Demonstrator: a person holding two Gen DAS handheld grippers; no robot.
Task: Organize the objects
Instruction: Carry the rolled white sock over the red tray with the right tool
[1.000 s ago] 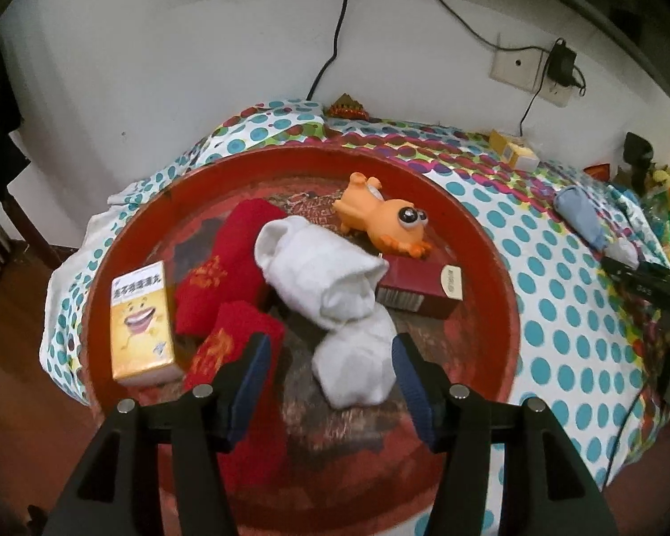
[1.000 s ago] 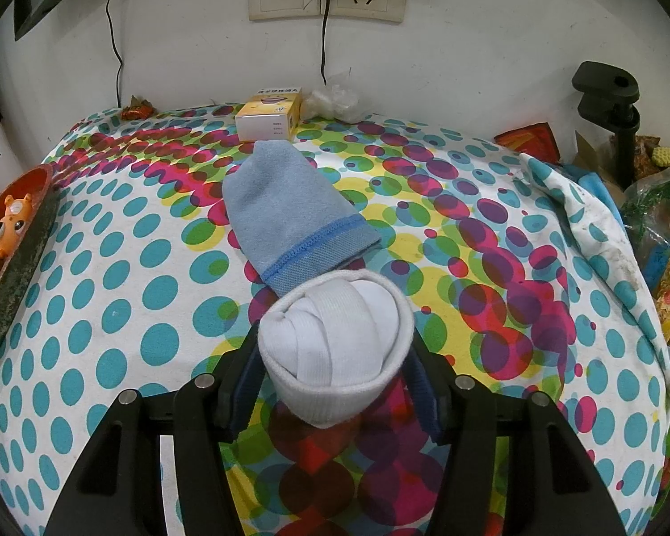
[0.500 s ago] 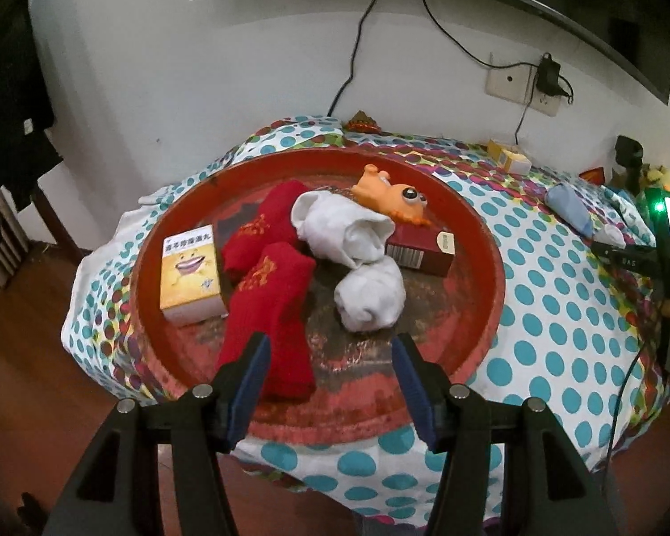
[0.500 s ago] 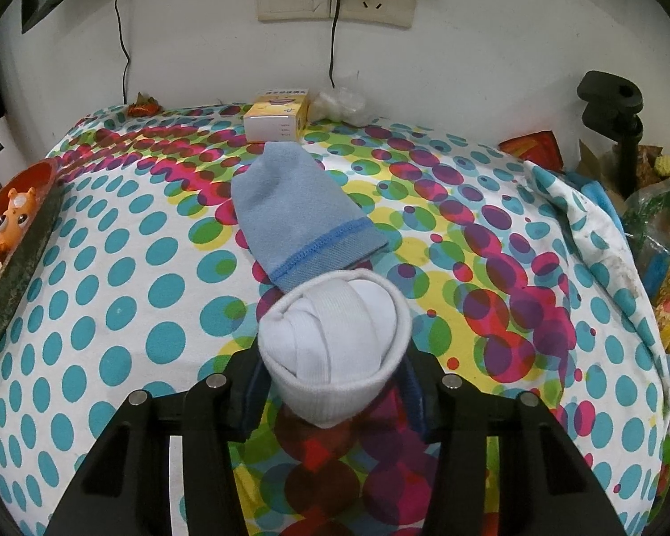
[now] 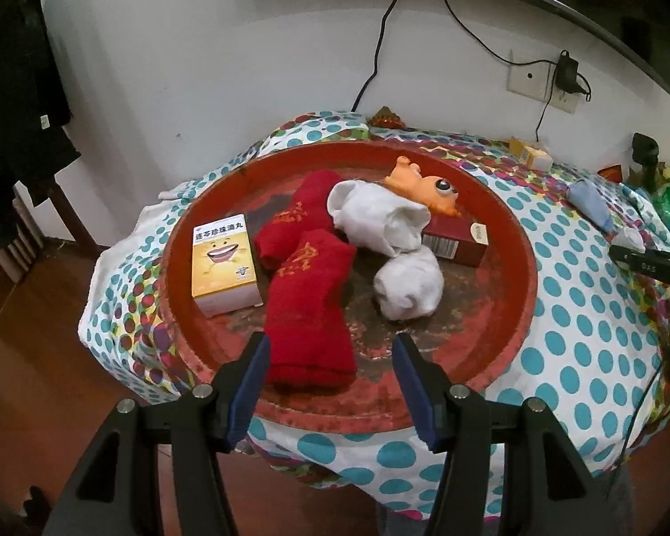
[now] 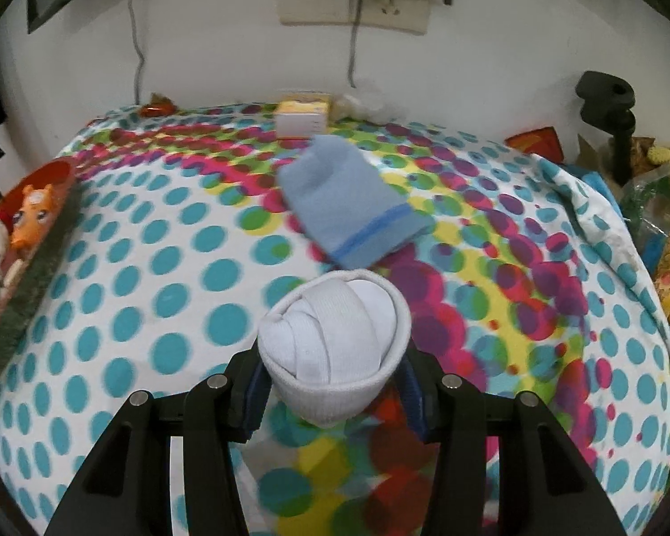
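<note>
- Left gripper (image 5: 330, 373): jaws stand apart and empty, at the near rim of the red tray (image 5: 520, 241).
- Tray contents, left to right: yellow box (image 5: 223, 263), red socks (image 5: 308, 295), white sock bundles (image 5: 393, 232), orange toy (image 5: 429, 187).
- Right gripper (image 6: 332, 391): jaws have just been closing and now clamp a rolled white sock (image 6: 335, 339) above the dotted cloth (image 6: 134, 312).
- Blue sock (image 6: 348, 201): flat on the cloth, just beyond.
</note>
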